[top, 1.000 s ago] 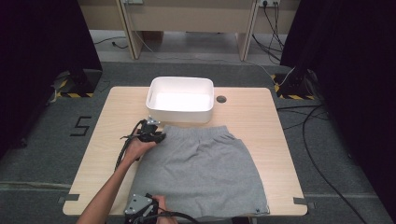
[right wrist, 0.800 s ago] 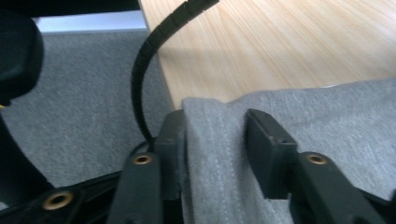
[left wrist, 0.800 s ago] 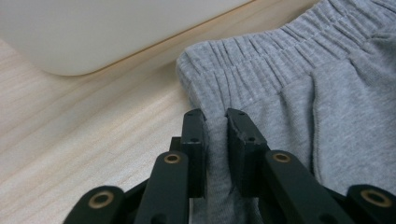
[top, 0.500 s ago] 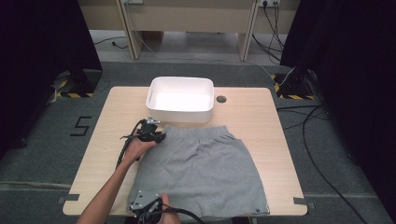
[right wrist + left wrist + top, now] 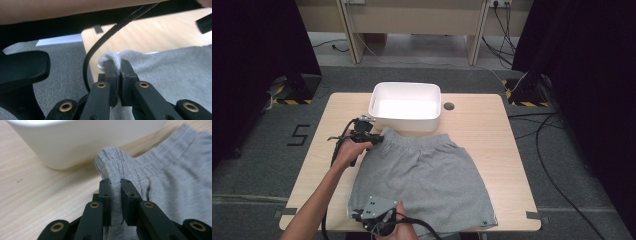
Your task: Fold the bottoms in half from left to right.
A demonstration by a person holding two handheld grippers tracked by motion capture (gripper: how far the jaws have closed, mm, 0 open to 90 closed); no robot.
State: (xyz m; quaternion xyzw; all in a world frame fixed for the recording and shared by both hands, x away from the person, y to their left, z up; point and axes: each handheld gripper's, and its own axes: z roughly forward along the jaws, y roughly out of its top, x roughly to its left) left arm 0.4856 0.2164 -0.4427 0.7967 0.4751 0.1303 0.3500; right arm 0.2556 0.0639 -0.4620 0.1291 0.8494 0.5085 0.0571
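Even overhead light is falling on the table (image 5: 492, 145) in the high view, making the white bin (image 5: 406, 106) glow almost blown out, while the far left and right sides are sinking into near black. In the left gripper view the grey shorts (image 5: 160, 182) are showing sharp near the jaws, and the bin is softening and casting a thin shadow onto the wood. In the right gripper view the near foreground is blurring heavily, with the floor dim.
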